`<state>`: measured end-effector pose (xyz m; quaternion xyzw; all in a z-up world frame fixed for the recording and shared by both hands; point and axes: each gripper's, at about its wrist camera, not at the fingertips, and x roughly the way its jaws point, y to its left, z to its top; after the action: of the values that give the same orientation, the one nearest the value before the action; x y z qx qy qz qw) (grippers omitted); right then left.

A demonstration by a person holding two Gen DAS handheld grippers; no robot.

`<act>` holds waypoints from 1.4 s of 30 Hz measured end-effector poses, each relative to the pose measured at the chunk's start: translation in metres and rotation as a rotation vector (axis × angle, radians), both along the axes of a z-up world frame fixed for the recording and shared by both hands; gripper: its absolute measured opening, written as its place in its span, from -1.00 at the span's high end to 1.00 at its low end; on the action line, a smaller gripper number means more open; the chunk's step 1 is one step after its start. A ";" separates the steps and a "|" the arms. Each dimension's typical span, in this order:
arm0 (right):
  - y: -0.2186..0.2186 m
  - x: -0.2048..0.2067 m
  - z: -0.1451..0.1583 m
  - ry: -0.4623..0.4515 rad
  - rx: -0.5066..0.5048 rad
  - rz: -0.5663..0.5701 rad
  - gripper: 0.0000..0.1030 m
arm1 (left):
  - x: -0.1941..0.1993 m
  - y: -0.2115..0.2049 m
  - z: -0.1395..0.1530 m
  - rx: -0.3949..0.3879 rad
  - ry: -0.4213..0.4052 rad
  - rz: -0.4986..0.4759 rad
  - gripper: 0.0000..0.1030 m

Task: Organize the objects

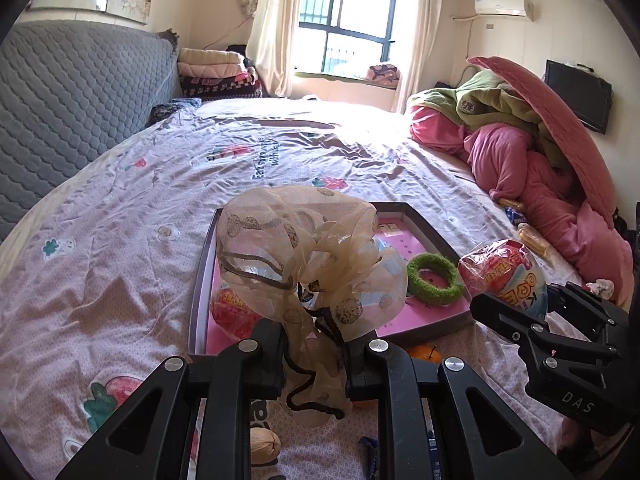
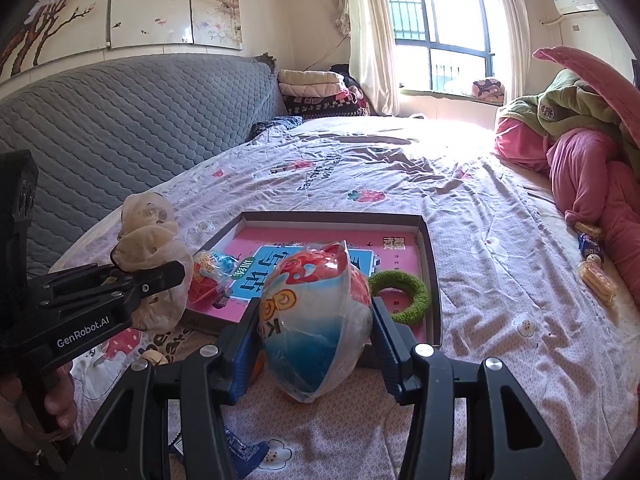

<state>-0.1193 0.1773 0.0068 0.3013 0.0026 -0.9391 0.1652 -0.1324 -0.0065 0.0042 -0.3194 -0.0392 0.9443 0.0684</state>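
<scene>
Objects for sorting lie on and above a bed (image 1: pixel 120 208) covered by a pale lilac sheet printed with strawberries and flowers. Grey quilted headboard (image 1: pixel 60 100) bounds the left side; a heap of pink and green bedding (image 1: pixel 520 152) occupies the far right; a curtained window (image 1: pixel 348 20) stands beyond the far edge.

Container: a shallow dark-rimmed tray (image 2: pixel 434 280) with a pink printed liner rests mid-bed. Inside it: a green fuzzy ring (image 2: pixel 400 296) near the right wall, and a red-and-blue wrapped toy egg (image 2: pixel 210 276) at the left.

Left gripper (image 1: pixel 316 364): fingers pinched narrow, clamping a beige sheer dotted pouch (image 1: pixel 296 252) by its gathered neck, held above the tray's near left corner. Right gripper (image 2: pixel 316 332): fingers part-spread, pressing both sides of a plastic-wrapped egg (image 2: pixel 316 320), held over the tray's near edge.

Small wrapped snacks (image 2: pixel 596 276) lie by the pink bedding. An orange fruit (image 1: pixel 426 353) sits just before the tray's near rim. Open sheet lies left of and beyond the tray.
</scene>
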 end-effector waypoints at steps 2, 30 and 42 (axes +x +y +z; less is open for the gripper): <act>0.000 -0.003 0.000 0.001 0.002 -0.003 0.00 | -0.003 -0.003 0.001 0.001 0.003 0.004 0.61; -0.003 -0.035 0.020 0.053 0.008 0.007 -0.01 | -0.045 -0.016 0.006 -0.004 0.014 0.022 0.58; 0.001 -0.049 0.026 0.069 0.001 0.009 -0.01 | -0.055 -0.013 0.002 0.002 0.012 0.019 0.58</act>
<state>-0.1678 0.1782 0.0327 0.2687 0.0100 -0.9482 0.1694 -0.1875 -0.0194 0.0067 -0.3133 -0.0426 0.9468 0.0599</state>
